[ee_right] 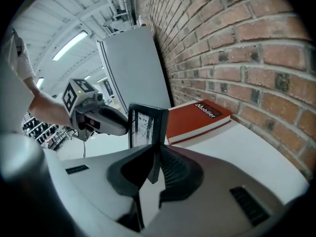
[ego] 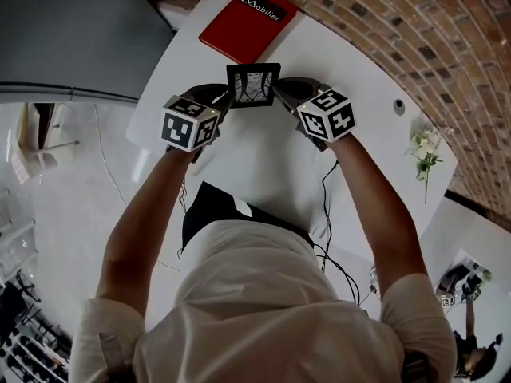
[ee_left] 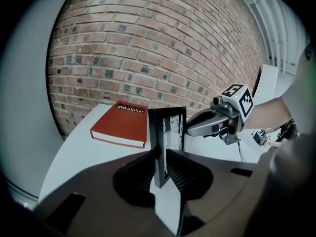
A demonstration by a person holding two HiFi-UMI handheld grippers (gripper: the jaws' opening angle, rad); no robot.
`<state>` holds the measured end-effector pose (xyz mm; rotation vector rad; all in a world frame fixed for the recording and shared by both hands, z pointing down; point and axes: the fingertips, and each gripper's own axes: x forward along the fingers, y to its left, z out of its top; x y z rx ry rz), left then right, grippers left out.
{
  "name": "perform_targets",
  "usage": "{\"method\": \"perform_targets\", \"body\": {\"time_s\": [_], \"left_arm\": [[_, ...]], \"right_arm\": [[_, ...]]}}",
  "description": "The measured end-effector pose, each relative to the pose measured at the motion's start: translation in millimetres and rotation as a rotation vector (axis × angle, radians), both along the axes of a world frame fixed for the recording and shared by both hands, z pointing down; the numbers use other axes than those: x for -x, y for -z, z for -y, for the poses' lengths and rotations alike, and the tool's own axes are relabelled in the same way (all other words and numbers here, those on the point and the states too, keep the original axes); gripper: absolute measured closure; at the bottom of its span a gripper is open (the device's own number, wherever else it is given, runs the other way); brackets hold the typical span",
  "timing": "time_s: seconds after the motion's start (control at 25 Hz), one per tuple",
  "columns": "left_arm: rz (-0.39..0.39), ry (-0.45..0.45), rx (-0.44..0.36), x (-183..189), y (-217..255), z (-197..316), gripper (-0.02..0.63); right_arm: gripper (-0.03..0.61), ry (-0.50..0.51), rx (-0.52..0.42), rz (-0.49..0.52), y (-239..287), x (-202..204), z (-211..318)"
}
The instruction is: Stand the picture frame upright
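Picture frame (ego: 253,84): black, upright, its picture facing me; held between my two grippers over the white table (ego: 375,94), on the near side of the red book (ego: 247,22).
My left gripper (ee_left: 162,154): fingers narrow, pressed on the frame's left edge.
My right gripper (ee_right: 154,154): fingers narrow, clamped on the frame's right edge.
Frame's lower edge: touching the table or not, I cannot tell.
Red book: flat at the table's far end, beside the brick wall (ee_left: 148,43), apart from the frame.
Flowers (ego: 423,150): white sprig, far right on the table.

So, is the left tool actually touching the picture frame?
Touching. The left gripper view shows the left tool clamped on the picture frame at its edge, with a jaw pressing each face.
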<state>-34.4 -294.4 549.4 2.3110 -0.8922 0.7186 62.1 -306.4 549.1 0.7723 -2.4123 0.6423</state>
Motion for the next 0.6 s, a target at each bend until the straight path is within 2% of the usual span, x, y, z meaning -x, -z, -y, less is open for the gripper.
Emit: {"method": "perform_targets", "body": {"time_s": [0.36, 0.6], "left_arm": [[0.075, -0.048, -0.103, 10.4, 2.2, 26.2, 0.565], [0.133, -0.063, -0.142, 16.8, -3.2, 38.4, 0.572]], "right_arm": [[0.534, 0.011, -0.180, -0.070, 10.6, 11.3, 27.4], [0.537, 0.020, -0.233, -0.131, 0.5, 16.1, 35.8]]}}
